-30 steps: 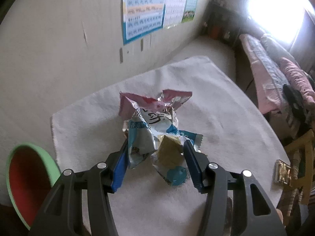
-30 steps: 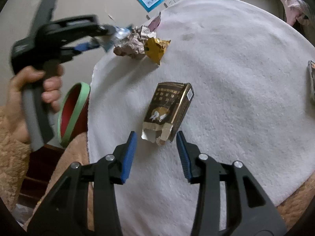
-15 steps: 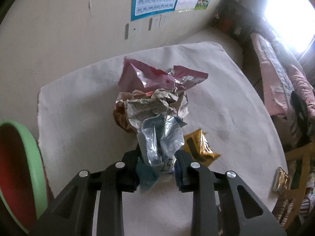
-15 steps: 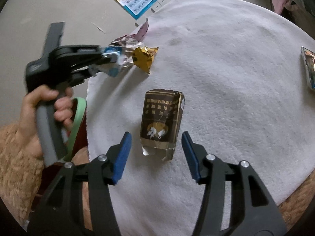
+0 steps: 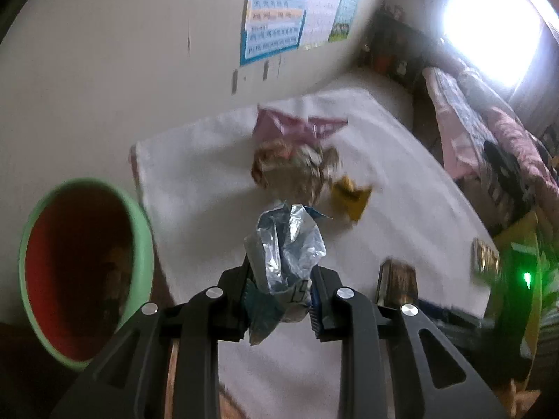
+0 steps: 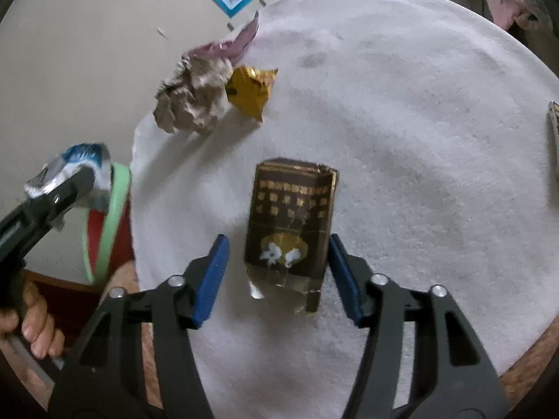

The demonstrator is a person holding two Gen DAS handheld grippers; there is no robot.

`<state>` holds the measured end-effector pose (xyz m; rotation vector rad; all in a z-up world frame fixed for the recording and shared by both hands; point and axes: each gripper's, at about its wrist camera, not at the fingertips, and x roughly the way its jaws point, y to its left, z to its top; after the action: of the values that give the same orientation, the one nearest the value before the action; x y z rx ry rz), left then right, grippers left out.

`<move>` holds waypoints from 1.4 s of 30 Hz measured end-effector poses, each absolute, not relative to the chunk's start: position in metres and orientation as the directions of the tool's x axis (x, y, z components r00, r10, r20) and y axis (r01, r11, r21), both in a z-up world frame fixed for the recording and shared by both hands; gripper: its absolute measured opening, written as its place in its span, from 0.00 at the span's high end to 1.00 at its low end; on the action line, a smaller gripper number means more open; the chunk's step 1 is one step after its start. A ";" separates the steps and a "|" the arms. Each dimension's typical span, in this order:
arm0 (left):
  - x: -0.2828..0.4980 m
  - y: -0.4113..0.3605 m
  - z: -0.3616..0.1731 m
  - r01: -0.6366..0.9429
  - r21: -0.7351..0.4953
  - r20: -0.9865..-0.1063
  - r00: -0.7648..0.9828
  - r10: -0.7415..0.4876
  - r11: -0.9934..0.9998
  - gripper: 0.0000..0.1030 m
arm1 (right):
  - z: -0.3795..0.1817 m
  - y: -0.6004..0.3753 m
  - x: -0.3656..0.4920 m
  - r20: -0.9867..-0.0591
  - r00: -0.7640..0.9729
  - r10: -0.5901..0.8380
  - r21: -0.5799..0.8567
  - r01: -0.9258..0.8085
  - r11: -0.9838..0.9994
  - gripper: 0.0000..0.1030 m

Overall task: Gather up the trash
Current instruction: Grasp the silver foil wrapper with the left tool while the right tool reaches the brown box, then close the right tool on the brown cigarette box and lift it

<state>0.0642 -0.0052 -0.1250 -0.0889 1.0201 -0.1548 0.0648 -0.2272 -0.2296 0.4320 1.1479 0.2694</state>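
My left gripper [image 5: 279, 300] is shut on a crumpled silver-and-blue wrapper [image 5: 284, 244] and holds it in the air above the table's left edge, beside a green-rimmed red bin [image 5: 80, 265]. In the right wrist view this gripper [image 6: 52, 195] hangs by the bin's rim [image 6: 111, 216]. My right gripper [image 6: 277, 269] is open, its blue pads either side of a dark brown cigarette box [image 6: 290, 223] lying on the white cloth [image 6: 419, 139]. A crumpled paper wad [image 6: 194, 97], a gold wrapper [image 6: 251, 90] and a pink bag [image 6: 230, 42] lie at the far left.
A second small pack [image 6: 553, 136] lies at the cloth's right edge. A wall with posters [image 5: 279, 17] stands behind the table. A bed with pink bedding [image 5: 489, 132] and a bright window are at the far right.
My left gripper closed on the silver-and-blue wrapper, lifted it off the pile and carried it left toward the bin. My right gripper moved forward until its open pads flank the cigarette box.
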 end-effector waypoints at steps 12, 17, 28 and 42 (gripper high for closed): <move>0.055 -0.007 -0.158 0.078 -0.173 -0.882 0.431 -0.190 0.982 0.70 | -0.219 -0.233 0.052 -0.803 0.438 0.405 0.448 -0.005 0.894 0.84; 0.061 -0.006 -0.163 0.051 -0.212 -0.885 0.414 -0.213 0.976 0.61 | -0.231 -0.240 0.055 -0.798 0.417 0.435 0.493 0.037 0.869 0.81; 0.065 -0.005 -0.181 0.027 -0.177 -0.904 0.391 -0.173 0.984 0.57 | -0.222 -0.228 0.066 -0.803 0.446 0.395 0.465 0.054 0.884 0.35; 0.064 0.012 -0.166 -0.010 -0.187 -0.884 0.437 -0.164 0.982 0.53 | -0.222 -0.209 0.061 -0.850 0.450 0.274 0.317 0.022 0.948 0.52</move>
<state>0.0637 0.0121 -0.1661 -0.1731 1.1155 -0.0963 0.0610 -0.2094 -0.2217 0.3012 1.0979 0.1584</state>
